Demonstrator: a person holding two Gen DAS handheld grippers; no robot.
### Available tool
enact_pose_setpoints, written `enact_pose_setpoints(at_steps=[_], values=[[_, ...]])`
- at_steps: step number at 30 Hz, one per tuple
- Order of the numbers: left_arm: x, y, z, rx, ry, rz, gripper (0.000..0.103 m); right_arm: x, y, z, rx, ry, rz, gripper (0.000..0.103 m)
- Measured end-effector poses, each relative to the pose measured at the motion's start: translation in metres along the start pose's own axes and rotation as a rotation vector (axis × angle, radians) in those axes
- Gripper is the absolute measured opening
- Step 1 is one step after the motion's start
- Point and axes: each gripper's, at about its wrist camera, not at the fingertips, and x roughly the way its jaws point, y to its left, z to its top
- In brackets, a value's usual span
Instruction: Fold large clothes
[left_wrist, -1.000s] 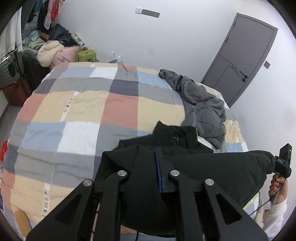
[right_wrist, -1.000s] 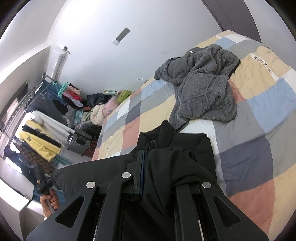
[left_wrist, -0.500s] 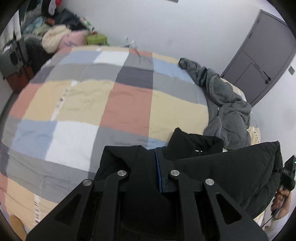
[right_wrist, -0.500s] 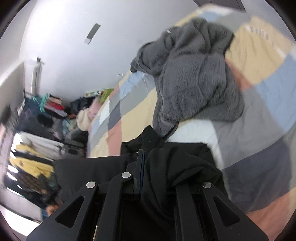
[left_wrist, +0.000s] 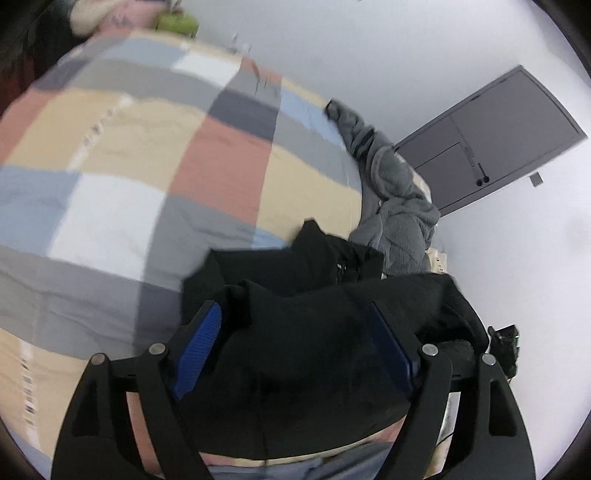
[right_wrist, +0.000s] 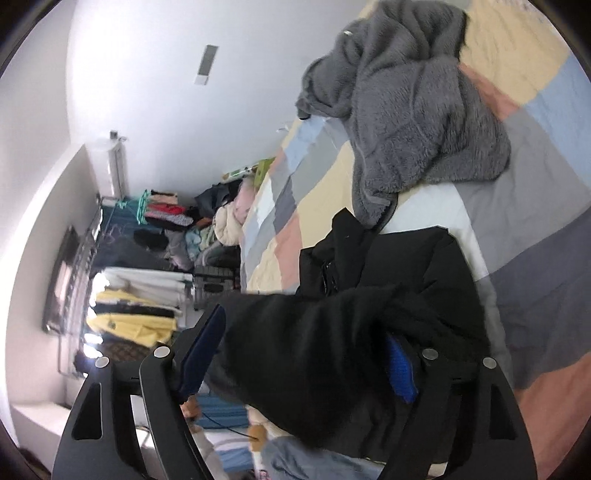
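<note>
A black jacket (left_wrist: 314, 350) lies bunched at the near edge of the bed, its collar toward the grey fleece. My left gripper (left_wrist: 295, 332) hovers over it with jaws opening wide, blue pads (left_wrist: 199, 347) bare, and loose black cloth between them. In the right wrist view the same black jacket (right_wrist: 332, 350) fills the gap of my right gripper (right_wrist: 303, 354), whose jaws are also opening. Cloth drapes over its right pad (right_wrist: 400, 369) but is not pinched. The right gripper's body (left_wrist: 504, 343) shows at the jacket's far right end.
The checked quilt (left_wrist: 147, 166) covers the bed. A crumpled grey fleece (right_wrist: 406, 110) lies just beyond the jacket's collar. A grey door (left_wrist: 491, 140) stands behind. Hanging clothes (right_wrist: 129, 258), a clothes heap (right_wrist: 229, 221) and a dark suitcase (right_wrist: 214, 284) crowd the bed's far side.
Both grippers were shut on the black jacket; now both stand wide and the cloth has slackened. Both views have sunk toward the bed and rolled.
</note>
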Motion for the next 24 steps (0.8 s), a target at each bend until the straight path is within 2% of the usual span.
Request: enact_pose_setpoints(at_steps=[2,3,5,6,8,9,11,14,17,20,22,24], values=[[-0.027,-0.007,-0.009,0.120,-0.099,0.068,0.085,-0.018,0.015,-0.004,-0.087,-0.018,-0.064,0.081],[-0.035,-0.011,-0.016,0.182,-0.147,0.104,0.090,-0.024,0.020,-0.006,-0.126,-0.028,-0.089,0.083],[-0.040,-0.012,-0.028,0.277,-0.202,0.156,0.103,-0.038,0.036,-0.015,-0.274,-0.057,-0.187,0.086],[-0.039,-0.012,-0.040,0.343,-0.238,0.195,0.103,-0.039,0.042,-0.021,-0.350,-0.065,-0.244,0.087],[-0.025,-0.006,-0.050,0.393,-0.233,0.228,0.103,-0.033,0.045,-0.037,-0.484,-0.083,-0.343,0.088],[-0.009,-0.001,-0.056,0.412,-0.204,0.243,0.103,-0.027,0.042,-0.045,-0.522,-0.086,-0.371,0.089],[0.013,0.010,-0.060,0.415,-0.170,0.245,0.103,-0.008,0.028,-0.059,-0.553,-0.098,-0.386,0.091],[0.051,0.031,-0.062,0.374,-0.120,0.227,0.103,0.023,0.000,-0.065,-0.528,-0.101,-0.398,0.101],[0.081,0.047,-0.061,0.315,-0.103,0.203,0.103,0.044,-0.030,-0.058,-0.481,-0.125,-0.423,0.101],[0.103,0.059,-0.058,0.248,-0.068,0.133,0.102,0.052,-0.058,-0.046,-0.384,-0.139,-0.377,0.101],[0.114,0.063,-0.053,0.200,-0.075,0.071,0.102,0.060,-0.074,-0.039,-0.300,-0.153,-0.291,0.101],[0.125,0.064,-0.051,0.154,-0.061,0.018,0.101,0.070,-0.077,-0.034,-0.293,-0.158,-0.285,0.099]])
